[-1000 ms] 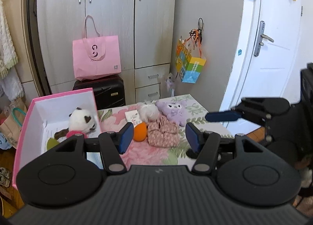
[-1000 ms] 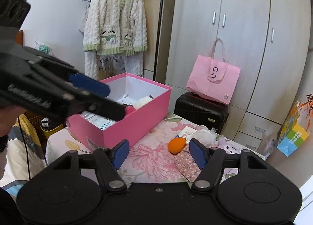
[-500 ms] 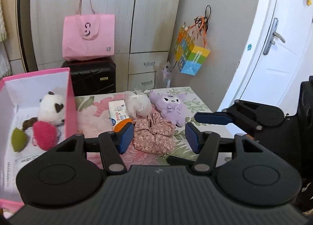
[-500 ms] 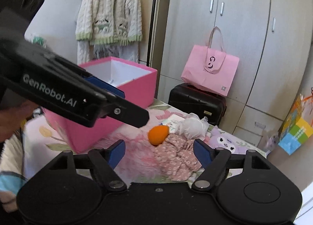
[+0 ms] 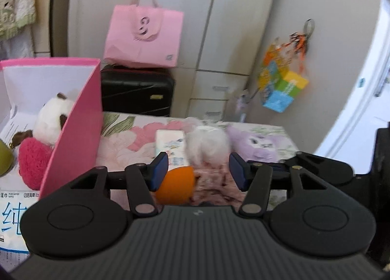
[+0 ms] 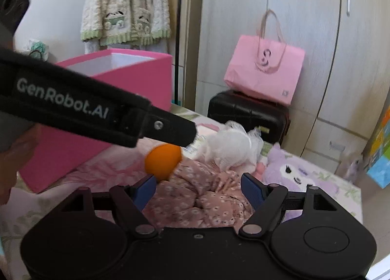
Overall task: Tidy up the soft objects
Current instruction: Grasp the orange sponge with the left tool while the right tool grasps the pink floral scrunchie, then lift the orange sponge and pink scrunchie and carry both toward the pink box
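Observation:
An orange soft ball (image 5: 175, 187) lies on the floral table by a pink floral cloth (image 5: 214, 182), a white fluffy piece (image 5: 208, 143) and a purple plush (image 5: 253, 142). My left gripper (image 5: 198, 170) is open, low over the ball and cloth. My right gripper (image 6: 198, 188) is open above the cloth (image 6: 195, 197), with the ball (image 6: 163, 159) just ahead on the left. The pink box (image 5: 73, 133) on the left holds a white plush (image 5: 52, 119) and a red fluffy toy (image 5: 34, 165). The left gripper's body (image 6: 80, 111) crosses the right wrist view.
A tissue pack (image 5: 171, 143) lies behind the ball. A black suitcase (image 5: 136, 94) with a pink tote bag (image 5: 143, 38) stands behind the table against the wardrobe. A colourful bag (image 5: 282, 85) hangs on the wall at right. A knitted cardigan (image 6: 126, 4) hangs at back left.
Both grippers have moved forward and down toward the pile. The orange ball and floral cloth now sit close at the fingertips. Both stay open.

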